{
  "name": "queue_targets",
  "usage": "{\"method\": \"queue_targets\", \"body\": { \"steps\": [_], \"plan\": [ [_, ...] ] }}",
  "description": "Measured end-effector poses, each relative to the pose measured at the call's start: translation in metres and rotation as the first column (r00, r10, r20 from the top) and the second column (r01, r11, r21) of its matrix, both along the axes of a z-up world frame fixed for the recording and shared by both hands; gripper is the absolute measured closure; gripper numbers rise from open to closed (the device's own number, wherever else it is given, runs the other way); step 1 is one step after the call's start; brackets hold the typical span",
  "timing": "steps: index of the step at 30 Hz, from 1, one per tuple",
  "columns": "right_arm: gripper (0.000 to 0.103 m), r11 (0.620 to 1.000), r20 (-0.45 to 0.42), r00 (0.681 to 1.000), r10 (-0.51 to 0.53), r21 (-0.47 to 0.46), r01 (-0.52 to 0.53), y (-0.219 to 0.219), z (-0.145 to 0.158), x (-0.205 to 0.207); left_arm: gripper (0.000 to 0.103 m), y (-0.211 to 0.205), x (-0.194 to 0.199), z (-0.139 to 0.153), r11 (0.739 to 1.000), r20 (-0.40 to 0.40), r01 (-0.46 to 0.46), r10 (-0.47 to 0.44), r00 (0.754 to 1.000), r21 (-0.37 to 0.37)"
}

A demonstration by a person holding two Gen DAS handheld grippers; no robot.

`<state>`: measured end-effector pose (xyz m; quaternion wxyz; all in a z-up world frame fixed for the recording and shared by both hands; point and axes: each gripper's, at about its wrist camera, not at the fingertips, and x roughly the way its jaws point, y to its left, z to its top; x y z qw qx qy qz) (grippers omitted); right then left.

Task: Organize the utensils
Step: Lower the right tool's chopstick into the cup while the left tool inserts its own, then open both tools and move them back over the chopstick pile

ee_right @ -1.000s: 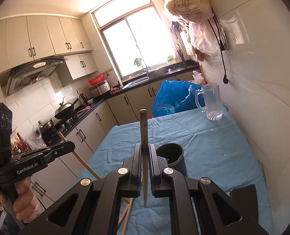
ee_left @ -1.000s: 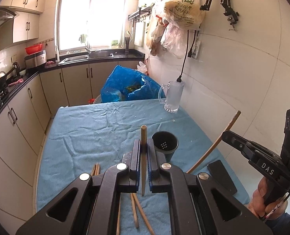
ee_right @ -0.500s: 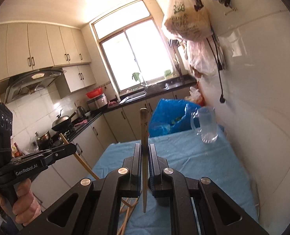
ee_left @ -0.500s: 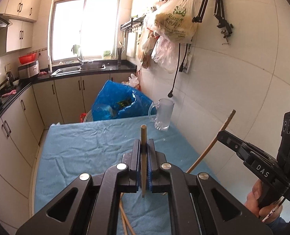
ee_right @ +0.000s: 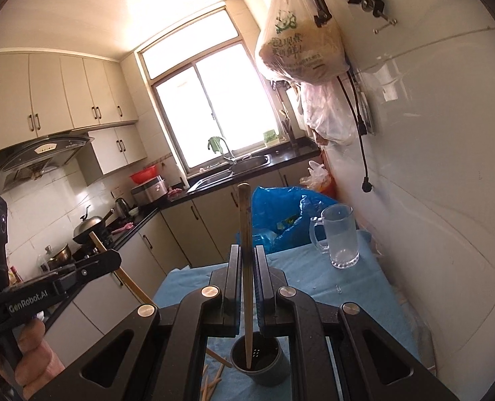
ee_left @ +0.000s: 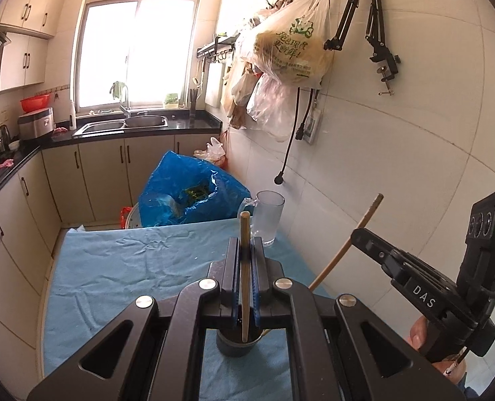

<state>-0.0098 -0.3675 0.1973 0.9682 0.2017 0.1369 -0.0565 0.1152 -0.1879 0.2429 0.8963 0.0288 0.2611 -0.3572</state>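
Observation:
My left gripper (ee_left: 245, 244) is shut on a wooden chopstick (ee_left: 244, 287) that stands upright between its pads. The stick's lower end hangs over the dark cup (ee_left: 234, 347) on the blue cloth. My right gripper (ee_right: 246, 249) is shut on a second chopstick (ee_right: 246, 267), whose lower end points into the same dark perforated cup (ee_right: 267, 371). In each wrist view the other gripper shows at the side: the right gripper (ee_left: 356, 234) with its slanting chopstick (ee_left: 348, 244), and the left gripper (ee_right: 115, 259) with its own chopstick (ee_right: 127, 280). Loose chopsticks (ee_right: 214, 377) lie on the cloth left of the cup.
The blue-clothed table (ee_left: 130, 267) stands against a tiled wall on its right. A glass mug (ee_left: 269, 217) stands at its far right corner, with a blue plastic bag (ee_left: 187, 193) behind it. Kitchen cabinets and a counter (ee_left: 13, 173) run along the left. Bags (ee_left: 291, 50) hang overhead.
Both grippers have risen and moved closer to the cup, each still holding its chopstick. The cup, earlier ahead of the jaws, now sits under them. The loose chopsticks have left the left wrist view.

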Motion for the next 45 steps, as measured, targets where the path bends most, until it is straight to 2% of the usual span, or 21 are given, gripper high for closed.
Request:
{"method": "queue_targets", "body": {
  "steps": [14, 26, 31, 33, 35, 38, 45],
  "plan": [
    [0.095, 1.000, -0.174, 0.985, 0.015, 0.028, -0.010, -0.009, -0.060, 0.058, 0.097, -0.025, 0.054, -0.076, 0.999, -0.165, -0.002, 0.009, 0.986, 0.039],
    [0.095, 0.995, -0.281, 0.958, 0.052, 0.094, -0.026, -0.019, -0.098, 0.086, 0.097, -0.023, 0.078, -0.101, 0.997, -0.230, -0.028, 0.044, 0.972, 0.072],
    [0.093, 0.997, -0.266, 0.963, 0.041, 0.078, -0.020, -0.021, -0.092, 0.081, 0.096, -0.019, 0.082, -0.101, 0.997, -0.238, -0.042, 0.055, 0.970, 0.059],
    [0.093, 0.997, -0.249, 0.968, 0.029, 0.071, -0.011, -0.020, -0.085, 0.074, 0.087, -0.017, 0.082, -0.098, 0.997, -0.240, -0.049, 0.060, 0.969, 0.052],
    [0.092, 0.998, -0.230, 0.973, 0.019, 0.064, -0.004, -0.020, -0.079, 0.066, 0.070, -0.012, 0.078, -0.092, 0.998, -0.223, -0.059, 0.066, 0.973, 0.036],
    [0.086, 0.998, -0.209, 0.978, 0.007, 0.061, 0.005, -0.018, -0.071, 0.055, 0.070, -0.007, 0.072, -0.085, 0.998, -0.201, -0.062, 0.067, 0.977, 0.028],
    [0.086, 0.997, -0.158, 0.988, -0.003, 0.071, 0.014, -0.012, -0.058, 0.023, 0.067, 0.013, 0.052, -0.073, 0.997, -0.177, -0.080, 0.080, 0.981, 0.008]
  ]
}}
